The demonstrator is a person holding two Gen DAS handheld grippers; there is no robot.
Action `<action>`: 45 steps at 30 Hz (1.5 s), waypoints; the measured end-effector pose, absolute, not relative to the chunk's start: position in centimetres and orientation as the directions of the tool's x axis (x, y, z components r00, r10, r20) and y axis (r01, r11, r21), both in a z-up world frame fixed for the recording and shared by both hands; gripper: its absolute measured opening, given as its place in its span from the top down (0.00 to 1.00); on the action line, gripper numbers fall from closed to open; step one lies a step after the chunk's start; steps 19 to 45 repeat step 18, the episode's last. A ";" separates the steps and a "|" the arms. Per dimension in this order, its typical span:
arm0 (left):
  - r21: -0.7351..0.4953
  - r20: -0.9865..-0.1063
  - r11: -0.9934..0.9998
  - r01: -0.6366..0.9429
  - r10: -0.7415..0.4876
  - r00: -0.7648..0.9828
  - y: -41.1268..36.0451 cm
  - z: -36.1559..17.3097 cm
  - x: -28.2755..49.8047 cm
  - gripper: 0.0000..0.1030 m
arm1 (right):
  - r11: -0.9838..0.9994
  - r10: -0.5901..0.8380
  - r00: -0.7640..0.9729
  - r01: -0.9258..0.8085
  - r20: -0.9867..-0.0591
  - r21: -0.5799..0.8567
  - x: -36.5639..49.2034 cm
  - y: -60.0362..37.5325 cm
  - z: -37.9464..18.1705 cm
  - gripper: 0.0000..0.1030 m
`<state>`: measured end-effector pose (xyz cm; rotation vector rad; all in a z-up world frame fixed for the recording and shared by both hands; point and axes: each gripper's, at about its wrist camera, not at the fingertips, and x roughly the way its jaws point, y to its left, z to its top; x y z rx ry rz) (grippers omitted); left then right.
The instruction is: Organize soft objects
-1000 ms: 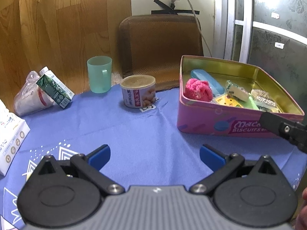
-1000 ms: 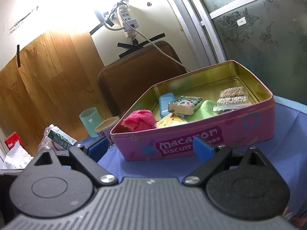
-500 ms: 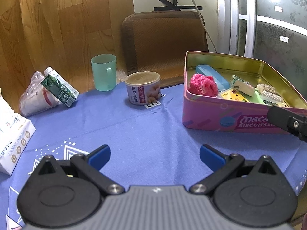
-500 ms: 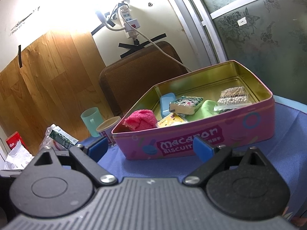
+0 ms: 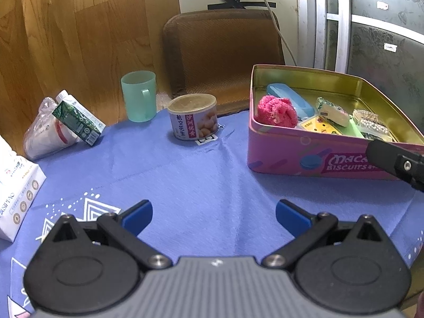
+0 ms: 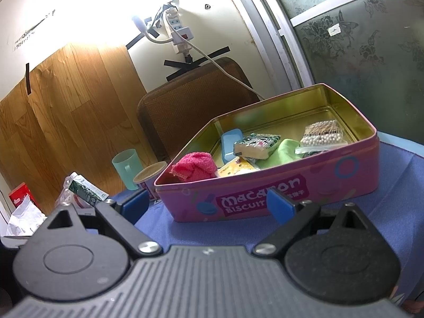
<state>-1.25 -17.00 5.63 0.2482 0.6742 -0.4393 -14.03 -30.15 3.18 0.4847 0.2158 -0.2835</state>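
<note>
Both grippers idle before the biscuit tin (image 6: 265, 193).
My left gripper (image 5: 214, 218) and right gripper (image 6: 208, 203) have jaws released, empty; pink fluffy cloth (image 6: 193, 165) lies inside the tin; I judge reaching it comes next.

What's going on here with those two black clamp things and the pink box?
A person is holding a gripper in each hand to tidy soft items. Both the left gripper and right gripper are open and empty, hovering over the blue tablecloth. The right one points at the pink biscuit tin, which holds a pink fluffy cloth, a sponge and other small items. Nothing is being grasped.
</note>
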 end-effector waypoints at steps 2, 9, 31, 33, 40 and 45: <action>0.065 -0.660 0.878 0.475 -0.319 0.680 -17.0 5.5 -1.2 0.00 | 0.847 -0.217 0.938 0.319 -0.272 0.424 -14.0 -30.1 3.2 0.06; 0.055 -0.671 0.875 0.481 -0.324 0.667 -17.1 5.1 -1.0 0.00 | 0.845 -0.220 0.935 0.325 -0.277 0.425 -13.8 -30.1 3.1 0.06; 0.032 -0.646 0.857 0.515 -0.376 0.664 -16.6 5.3 -1.2 0.00 | 0.857 -0.228 0.930 0.332 -0.287 0.394 -13.5 -29.7 2.8 0.06; 0.032 -0.646 0.857 0.515 -0.376 0.664 -16.6 5.3 -1.2 0.00 | 0.857 -0.228 0.930 0.332 -0.287 0.394 -13.5 -29.7 2.8 0.06; 0.032 -0.646 0.857 0.515 -0.376 0.664 -16.6 5.3 -1.2 0.00 | 0.857 -0.228 0.930 0.332 -0.287 0.394 -13.5 -29.7 2.8 0.06; 0.032 -0.646 0.857 0.515 -0.376 0.664 -16.6 5.3 -1.2 0.00 | 0.857 -0.228 0.930 0.332 -0.287 0.394 -13.5 -29.7 2.8 0.06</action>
